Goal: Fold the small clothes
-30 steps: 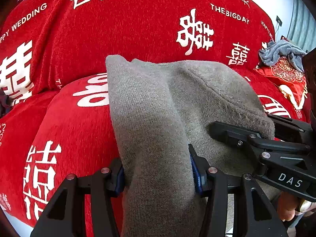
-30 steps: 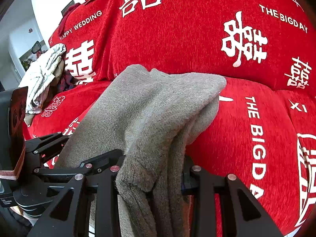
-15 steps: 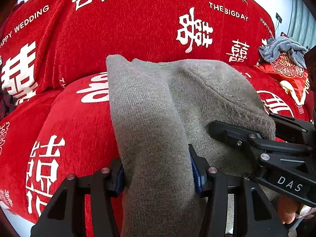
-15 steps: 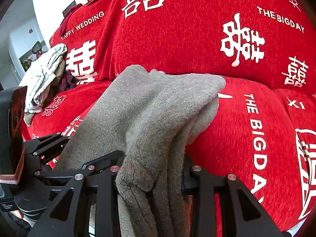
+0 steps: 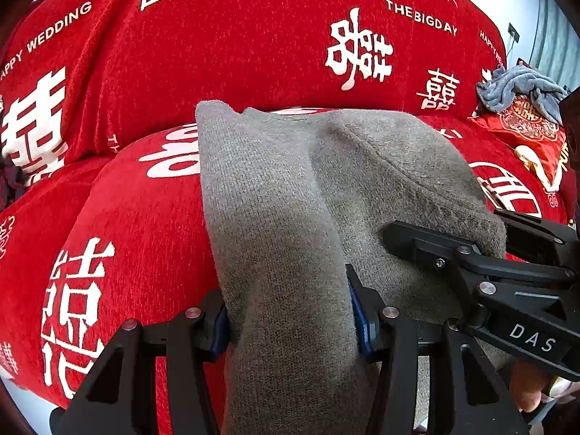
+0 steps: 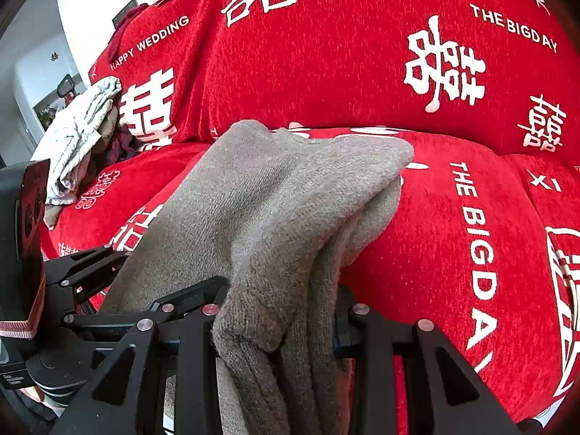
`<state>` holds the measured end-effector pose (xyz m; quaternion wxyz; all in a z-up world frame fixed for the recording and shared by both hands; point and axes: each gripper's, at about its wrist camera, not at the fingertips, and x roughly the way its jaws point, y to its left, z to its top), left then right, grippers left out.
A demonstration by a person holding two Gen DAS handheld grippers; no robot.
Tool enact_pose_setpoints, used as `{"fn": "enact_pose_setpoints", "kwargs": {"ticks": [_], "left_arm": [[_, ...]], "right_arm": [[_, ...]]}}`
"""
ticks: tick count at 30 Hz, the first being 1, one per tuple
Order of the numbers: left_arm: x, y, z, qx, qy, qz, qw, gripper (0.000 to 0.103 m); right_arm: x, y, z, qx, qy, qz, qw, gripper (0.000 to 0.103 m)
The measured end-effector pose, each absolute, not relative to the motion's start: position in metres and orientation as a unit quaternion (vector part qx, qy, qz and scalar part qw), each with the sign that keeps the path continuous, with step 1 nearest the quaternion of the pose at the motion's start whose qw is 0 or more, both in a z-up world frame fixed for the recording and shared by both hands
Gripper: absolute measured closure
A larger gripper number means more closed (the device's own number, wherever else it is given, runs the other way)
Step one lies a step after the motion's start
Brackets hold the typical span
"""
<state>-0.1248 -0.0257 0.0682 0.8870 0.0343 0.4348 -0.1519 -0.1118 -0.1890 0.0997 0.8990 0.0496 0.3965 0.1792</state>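
A grey knitted garment lies folded in layers on the red sofa seat, its far end toward the backrest. My left gripper is shut on its near left edge. My right gripper is shut on the bunched near right edge of the garment. The right gripper also shows at the right of the left wrist view, and the left gripper at the left of the right wrist view. The two grippers sit close side by side at the sofa's front edge.
The red sofa cover with white lettering fills both views. A blue-grey cloth lies on a red cushion at far right. A pale striped garment is heaped at the sofa's left end.
Both grippers keep their hold on the grey garment. The views shift only very slightly; the garment's shape stays the same.
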Motion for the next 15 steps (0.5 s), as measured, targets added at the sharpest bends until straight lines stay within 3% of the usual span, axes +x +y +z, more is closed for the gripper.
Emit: {"fn": "enact_pose_setpoints", "kwargs": {"ticks": [15], "left_arm": [[-0.124,-0.017,0.041,0.021,0.447,-0.157,0.880,0.049]], "right_arm": [[-0.108,-0.186,0.074,0.052,0.414,0.183,0.890,0.067]]}}
